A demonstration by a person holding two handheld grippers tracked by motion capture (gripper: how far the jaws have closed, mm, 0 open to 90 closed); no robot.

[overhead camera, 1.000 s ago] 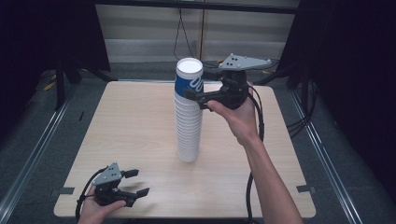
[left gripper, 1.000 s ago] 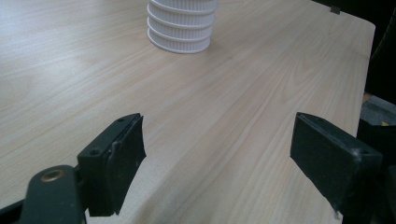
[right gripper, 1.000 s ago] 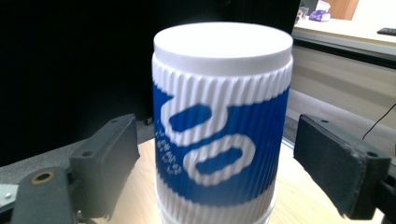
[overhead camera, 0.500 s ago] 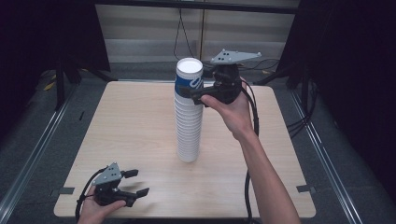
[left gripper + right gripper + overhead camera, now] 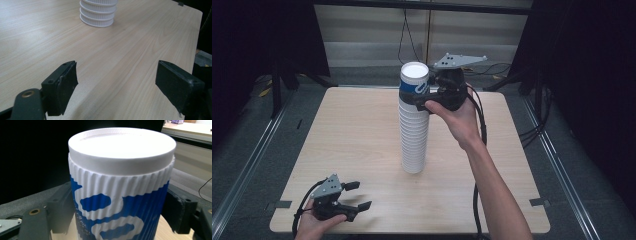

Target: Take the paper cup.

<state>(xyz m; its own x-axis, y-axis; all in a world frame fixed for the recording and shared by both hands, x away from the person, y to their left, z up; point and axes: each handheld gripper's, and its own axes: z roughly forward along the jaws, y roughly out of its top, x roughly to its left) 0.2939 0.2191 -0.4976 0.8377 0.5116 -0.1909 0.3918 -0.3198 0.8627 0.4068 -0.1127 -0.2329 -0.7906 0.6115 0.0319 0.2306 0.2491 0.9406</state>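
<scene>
My right gripper [image 5: 418,98] pinches top cup [image 5: 120,187] for lifting off stack [image 5: 413,135]; left gripper [image 5: 354,195] spread, parked on table [image 5: 352,130].

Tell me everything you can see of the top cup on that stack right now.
The top cup is a ribbed paper-looking cup, white with blue printed shapes, turned upside down so its flat white base faces up. It sits upright as the highest piece of the tall white cup stack, which stands near the middle of the wooden table. The right gripper has a black jaw against each side of it, in the blue band below the white top edge. Nothing else touches it.
</scene>
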